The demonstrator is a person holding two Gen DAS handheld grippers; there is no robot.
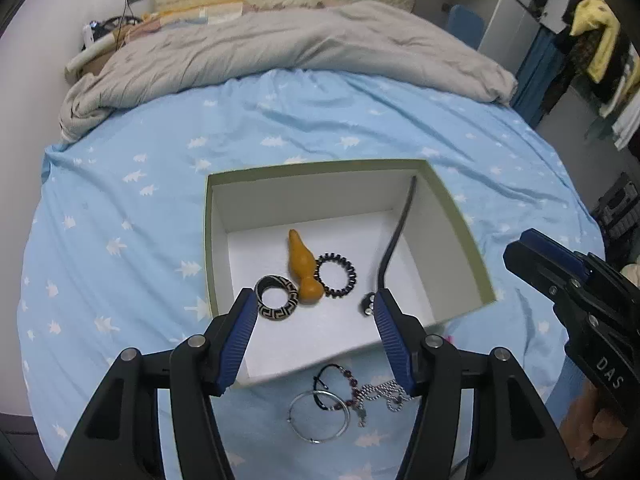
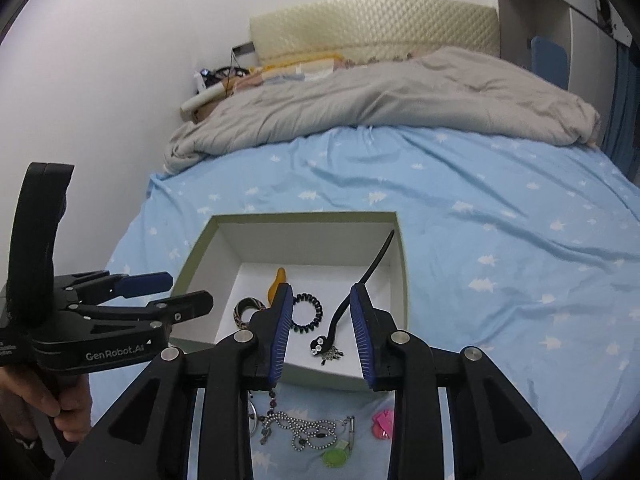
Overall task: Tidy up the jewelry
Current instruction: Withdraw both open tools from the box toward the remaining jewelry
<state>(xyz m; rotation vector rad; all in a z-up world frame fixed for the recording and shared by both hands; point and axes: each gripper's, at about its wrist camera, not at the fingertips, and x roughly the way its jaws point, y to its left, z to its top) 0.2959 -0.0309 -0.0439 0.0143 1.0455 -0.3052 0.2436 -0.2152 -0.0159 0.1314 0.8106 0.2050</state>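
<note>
Two grippers hover over a bed, both empty with jaws spread: the left gripper above the near rim of the box, the right gripper likewise, just to its right. Nearest, loose on the blue star-print sheet in front of the box: a thin silver bangle, a dark beaded bracelet with red beads overlapping it, and a silver ball-chain necklace tangled alongside. Right wrist view adds a green disc and a small pink piece on the sheet, type unclear. Beyond these, an open cardboard box, white inside with olive rim, sits flat on the sheet. Inside, on the floor: a black-and-cream patterned ring-shaped bangle at near left, touching an orange gourd-shaped pendant; a black spiral hair tie just right of the gourd; a long black curved hairpin leaning up the right wall, its rhinestone end near the front. Farther back, a rumpled grey duvet lies across the bed, with a cream padded headboard against the white wall behind it.
</note>
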